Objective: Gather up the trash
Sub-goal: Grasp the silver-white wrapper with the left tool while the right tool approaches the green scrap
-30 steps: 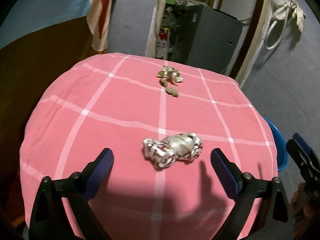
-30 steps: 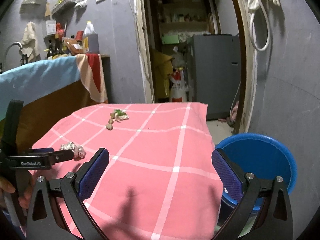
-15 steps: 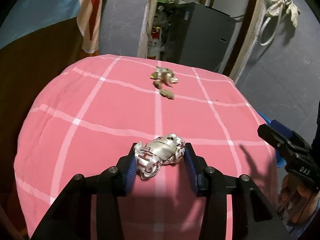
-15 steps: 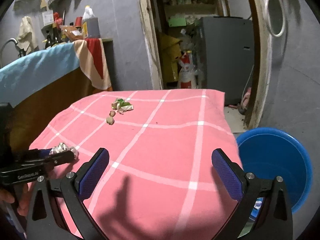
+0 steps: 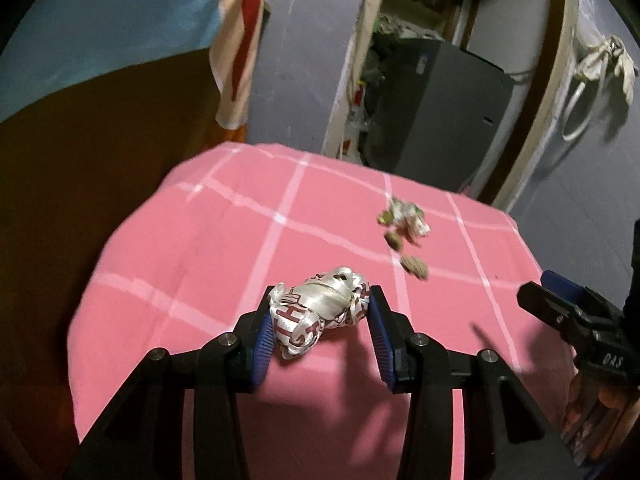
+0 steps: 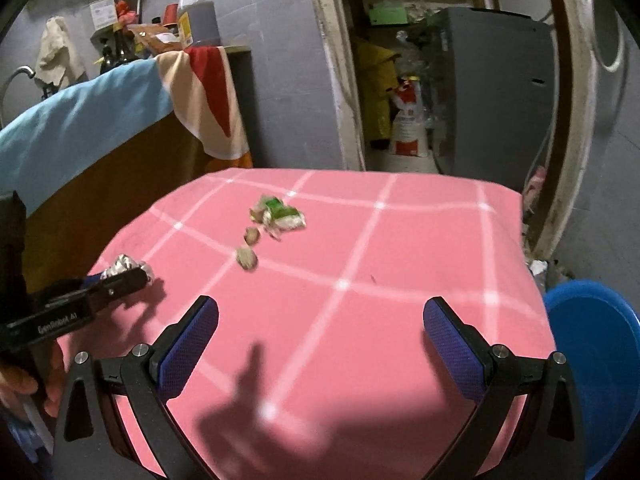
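Left gripper [image 5: 320,320] clamped on crumpled silver wrapper [image 5: 320,316], carrying it binward. Right gripper [image 6: 320,340] spread wide, empty, facing green wrapper scraps [image 6: 280,216]; blue bucket [image 6: 600,360] beside table edge.

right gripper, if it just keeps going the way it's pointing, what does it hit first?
Most likely the bare pink tablecloth: the right gripper, jaws open and empty, points down at it. The brown scraps and green wrapper lie farther off, left of that line. Depth is uncertain.
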The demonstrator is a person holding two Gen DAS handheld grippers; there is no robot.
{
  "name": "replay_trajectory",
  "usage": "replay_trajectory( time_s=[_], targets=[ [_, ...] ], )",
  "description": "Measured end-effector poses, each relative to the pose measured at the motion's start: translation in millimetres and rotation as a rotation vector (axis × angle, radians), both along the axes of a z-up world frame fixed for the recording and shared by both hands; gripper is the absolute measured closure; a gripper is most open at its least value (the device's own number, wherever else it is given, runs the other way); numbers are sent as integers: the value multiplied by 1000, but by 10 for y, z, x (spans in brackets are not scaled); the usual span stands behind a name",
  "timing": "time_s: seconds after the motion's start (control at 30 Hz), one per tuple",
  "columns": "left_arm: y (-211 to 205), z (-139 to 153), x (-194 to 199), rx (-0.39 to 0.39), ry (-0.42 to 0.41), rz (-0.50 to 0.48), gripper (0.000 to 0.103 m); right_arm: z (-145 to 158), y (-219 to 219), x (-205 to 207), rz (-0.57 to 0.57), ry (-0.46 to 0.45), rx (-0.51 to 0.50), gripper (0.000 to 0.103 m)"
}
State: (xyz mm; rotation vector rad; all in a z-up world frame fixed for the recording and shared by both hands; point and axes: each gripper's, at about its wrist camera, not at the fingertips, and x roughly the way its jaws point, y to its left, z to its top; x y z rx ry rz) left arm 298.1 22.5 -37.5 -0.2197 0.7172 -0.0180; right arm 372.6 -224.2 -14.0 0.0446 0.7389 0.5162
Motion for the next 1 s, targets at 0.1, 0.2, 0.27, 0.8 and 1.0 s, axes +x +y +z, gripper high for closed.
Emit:
replay_trajectory(
  time_s=[0.1, 0.2, 0.27, 0.8, 1.0],
  targets=[
    [59, 12, 48, 0, -13, 16, 65, 30, 130, 179, 15, 26, 3, 0],
    [121, 0, 108, -19, -10, 32, 65, -3, 290, 435, 30, 85, 13, 0],
    [156, -8, 141, -34, -8, 41, 65, -48, 377, 584, 23, 117, 9, 0],
    [255, -38, 222, -100, 30, 80, 65, -258, 822, 1121, 29, 232, -64, 30],
    [258, -40, 234, -105, 28, 83, 65, -268, 855, 1078, 45, 214, -91, 55]
  ],
)
